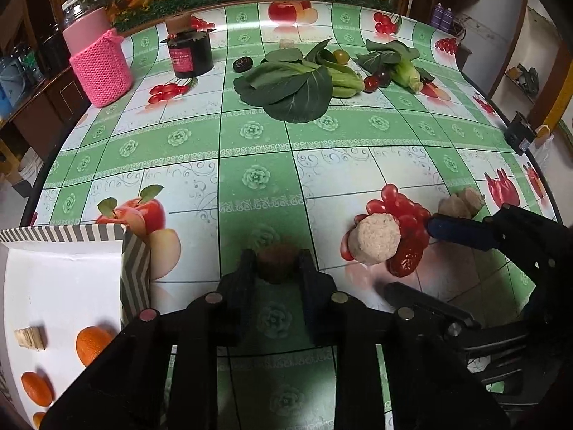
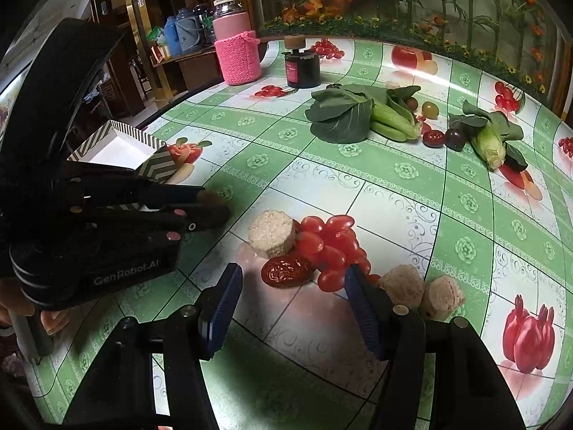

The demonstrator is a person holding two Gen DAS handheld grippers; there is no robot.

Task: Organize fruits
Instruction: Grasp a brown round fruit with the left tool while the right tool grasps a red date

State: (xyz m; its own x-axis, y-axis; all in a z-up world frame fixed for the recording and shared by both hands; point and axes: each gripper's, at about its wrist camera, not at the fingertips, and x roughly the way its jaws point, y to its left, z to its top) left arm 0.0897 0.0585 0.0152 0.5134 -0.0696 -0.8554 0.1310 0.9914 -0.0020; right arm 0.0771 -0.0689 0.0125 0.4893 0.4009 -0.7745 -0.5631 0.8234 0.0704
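My left gripper (image 1: 277, 268) is shut on a small brown round fruit (image 1: 276, 261), just above the tablecloth and right of a white box with a striped rim (image 1: 134, 251). The box holds two oranges (image 1: 91, 344) and a pale woody chunk (image 1: 30, 338). In the right wrist view the left gripper (image 2: 211, 202) shows at left, next to the box (image 2: 118, 132). My right gripper (image 2: 294, 274) is open, its blue pads (image 2: 229, 294) either side of a wrinkled red date (image 2: 284, 272) without touching it. The left wrist view shows the right gripper (image 1: 408, 256) around that date (image 1: 404, 263).
A beige round cake (image 2: 272, 236) lies beside the date; two more (image 2: 422, 290) sit by my right finger. Far back lie bok choy (image 1: 286, 86), corn (image 1: 406, 73), a red tomato (image 1: 370, 83), a green tomato (image 1: 341, 56), a pink knitted jar (image 1: 102, 68) and a black canister (image 1: 191, 55).
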